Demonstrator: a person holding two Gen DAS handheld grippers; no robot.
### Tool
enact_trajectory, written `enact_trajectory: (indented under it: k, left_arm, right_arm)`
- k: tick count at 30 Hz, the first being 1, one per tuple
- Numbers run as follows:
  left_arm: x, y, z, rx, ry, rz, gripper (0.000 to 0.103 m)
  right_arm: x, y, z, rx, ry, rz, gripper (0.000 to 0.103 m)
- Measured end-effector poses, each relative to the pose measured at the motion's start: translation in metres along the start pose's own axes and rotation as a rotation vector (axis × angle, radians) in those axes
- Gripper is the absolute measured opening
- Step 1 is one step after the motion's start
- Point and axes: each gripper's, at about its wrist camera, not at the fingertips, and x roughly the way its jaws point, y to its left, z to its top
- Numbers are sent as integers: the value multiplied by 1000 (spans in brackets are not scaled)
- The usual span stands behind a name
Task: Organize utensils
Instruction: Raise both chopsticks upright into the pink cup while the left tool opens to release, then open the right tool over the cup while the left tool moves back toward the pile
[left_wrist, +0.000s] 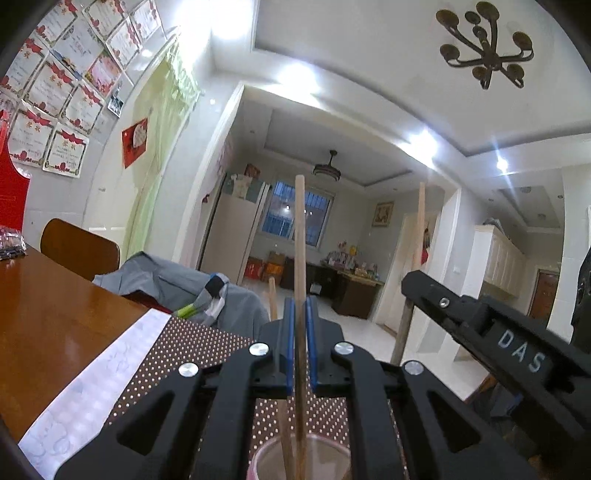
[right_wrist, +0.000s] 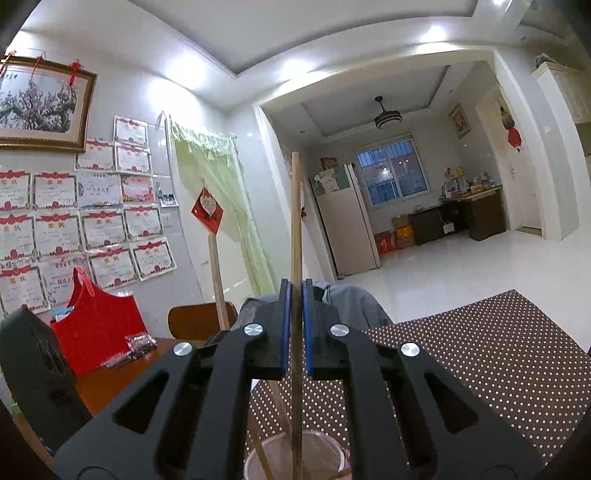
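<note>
In the left wrist view, the left gripper (left_wrist: 300, 317) was clamped on an upright chopstick (left_wrist: 300, 236), its blue pads pressing the stick from both sides. The stick's lower end reached down into a clear cup (left_wrist: 266, 461) at the bottom edge, so the grip looked meant to keep the stick vertical while it was fed in. A second stick (left_wrist: 283, 435) already leaned inside the cup. The cup stood on a dotted mat (left_wrist: 192, 343) over a wooden table (left_wrist: 55, 317). To the right, the right gripper (left_wrist: 480, 325) came in from the side, its body marked "DAS", with another stick (left_wrist: 415, 258) upright by its tip.

In the right wrist view, the right gripper (right_wrist: 296, 314) was likewise closed on an upright chopstick (right_wrist: 295, 221) whose lower end entered the cup (right_wrist: 332, 450), where thinner sticks (right_wrist: 280, 410) already leaned. Holding both sticks upright over one cup suggested gathering the utensils into it. On the wall hung certificates (right_wrist: 99, 229) with red Chinese headings, too small to read surely.
</note>
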Motion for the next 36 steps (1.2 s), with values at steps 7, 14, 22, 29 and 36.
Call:
enact_trajectory:
  k: [7, 14, 22, 29, 36]
  left_arm:
    - [-12, 2, -1, -13, 72, 19, 7]
    - [-28, 2, 5, -16, 106, 38, 22]
    - [-42, 2, 6, 22, 182, 73, 33]
    - [-57, 2, 5, 45, 218, 96, 41]
    - [-71, 0, 4, 82, 247, 120, 47]
  right_arm:
    - [-8, 3, -8, -21, 52, -12, 7]
    - [-19, 7, -13, -31, 91, -28, 7]
    - [-27, 12, -20, -44, 137, -49, 7]
    - [-30, 14, -34, -49, 210, -72, 7]
    - [-42, 17, -36, -56, 221, -111, 50]
